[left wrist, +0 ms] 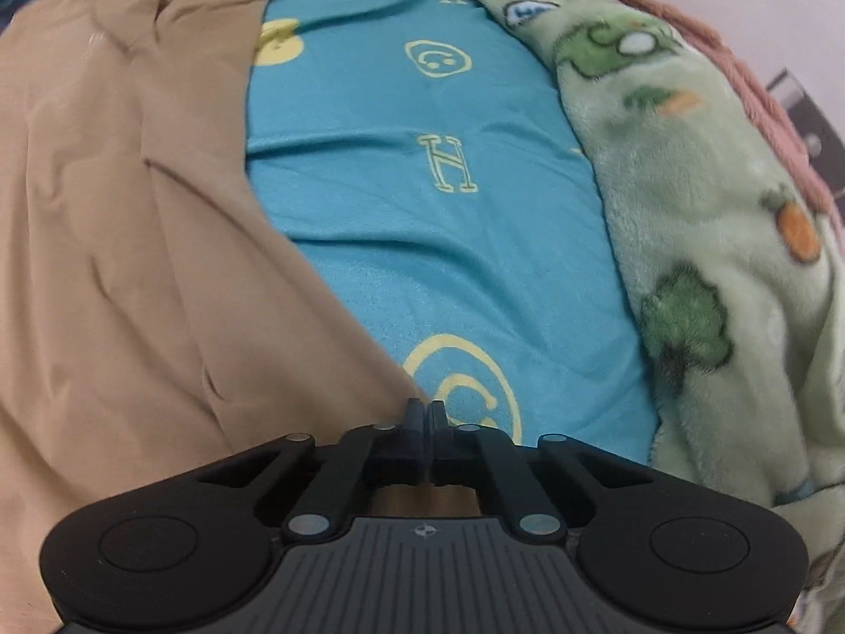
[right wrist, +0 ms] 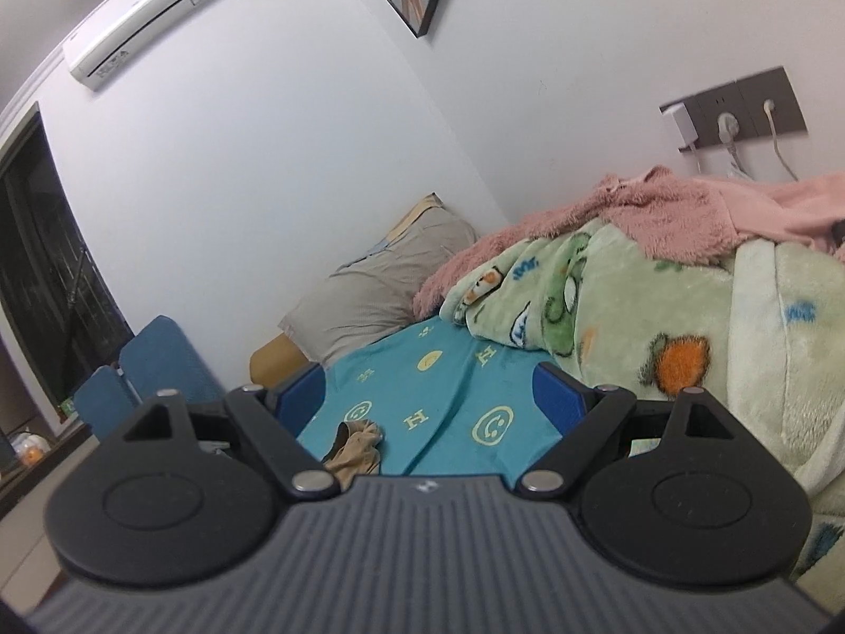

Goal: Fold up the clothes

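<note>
Left wrist view: left tool (left wrist: 424, 412) points steeply down at the bed, jaws fully closed, black fingers (left wrist: 414, 417) pressed together. The tan garment (left wrist: 121, 243) lies spread over the left half of the frame on the teal sheet (left wrist: 401, 222) (yellow smileys and H letters printed on it). The garment's lower right corner runs down to the fingertips; tan cloth also shows under the tool between the linkage arms, so the tips appear pinched on that corner, though the contact itself is hidden by the fingers. Green fleece blanket (left wrist: 702, 222) with cartoon trees and carrots is heaped along the right, a pink blanket (left wrist: 739, 74) edge behind it.

Right wrist view: right tool (right wrist: 433, 396) is nearly level, jaws wide open, nothing between the blue pads (right wrist: 554, 396). A crumpled bit of the garment (right wrist: 354, 449) sits on the sheet (right wrist: 449, 401) just ahead of the tool body, nearer the left finger, not touched by either pad. Green blanket (right wrist: 660, 317) piled at right with the pink blanket (right wrist: 634, 211) on top. Grey pillow (right wrist: 380, 290) against the wall beyond; air conditioner (right wrist: 142, 16) high on the wall, socket panel (right wrist: 739, 111) at right.
</note>
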The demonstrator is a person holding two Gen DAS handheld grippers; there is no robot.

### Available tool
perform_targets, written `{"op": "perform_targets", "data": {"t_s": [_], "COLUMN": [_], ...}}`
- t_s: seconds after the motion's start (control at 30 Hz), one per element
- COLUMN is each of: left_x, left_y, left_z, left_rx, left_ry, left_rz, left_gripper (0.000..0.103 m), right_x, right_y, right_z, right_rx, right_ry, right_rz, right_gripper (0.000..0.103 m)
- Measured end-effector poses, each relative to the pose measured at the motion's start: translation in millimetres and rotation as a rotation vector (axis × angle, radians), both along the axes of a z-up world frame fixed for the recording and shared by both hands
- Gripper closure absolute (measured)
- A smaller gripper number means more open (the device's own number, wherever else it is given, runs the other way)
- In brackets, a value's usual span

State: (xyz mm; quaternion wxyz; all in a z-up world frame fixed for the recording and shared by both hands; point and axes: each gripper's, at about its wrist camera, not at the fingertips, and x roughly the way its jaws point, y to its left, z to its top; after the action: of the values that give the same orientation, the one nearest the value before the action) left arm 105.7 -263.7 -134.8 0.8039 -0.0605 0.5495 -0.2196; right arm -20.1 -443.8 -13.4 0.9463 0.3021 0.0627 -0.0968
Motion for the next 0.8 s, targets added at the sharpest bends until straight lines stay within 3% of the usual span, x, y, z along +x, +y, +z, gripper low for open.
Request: {"op": "perform_targets", "data": {"t_s": [0.2,0.47,0.53,0.7,0.8], "left_x": [-6.4,-21.0,-22.3,-20.3,-16.5], "left_y": [27.7,140.3,172.8,225.0,236.4], "left_z": [27.1,85.6,84.9,54.3,33.6], "left_rx": [-0.138,-0.339,-0.345,-0.266,-0.288], "left_ry": [-0.008,0.006,0.028,0.081,0.137], "left_rz": [0.012,0.046,0.071,0.127,0.143], "left_gripper": [0.103,0.103,0.103,0.103,0.095], "right_x": [0.4,8.0,11.1,22.5,29.2], "right_y": [2.4,14.1,19.7,40.4,54.8], "right_z": [0.6,5.0,6.1,8.1,7.9], "right_rx": [-0.003,-0.061,-0.084,-0.182,-0.247], "right_ry": [0.006,0.03,0.044,0.111,0.156], "right_rz": [-0.004,0.044,0.065,0.108,0.133], "right_gripper": [0.016,0.016,0.016,0.016,0.016]}}
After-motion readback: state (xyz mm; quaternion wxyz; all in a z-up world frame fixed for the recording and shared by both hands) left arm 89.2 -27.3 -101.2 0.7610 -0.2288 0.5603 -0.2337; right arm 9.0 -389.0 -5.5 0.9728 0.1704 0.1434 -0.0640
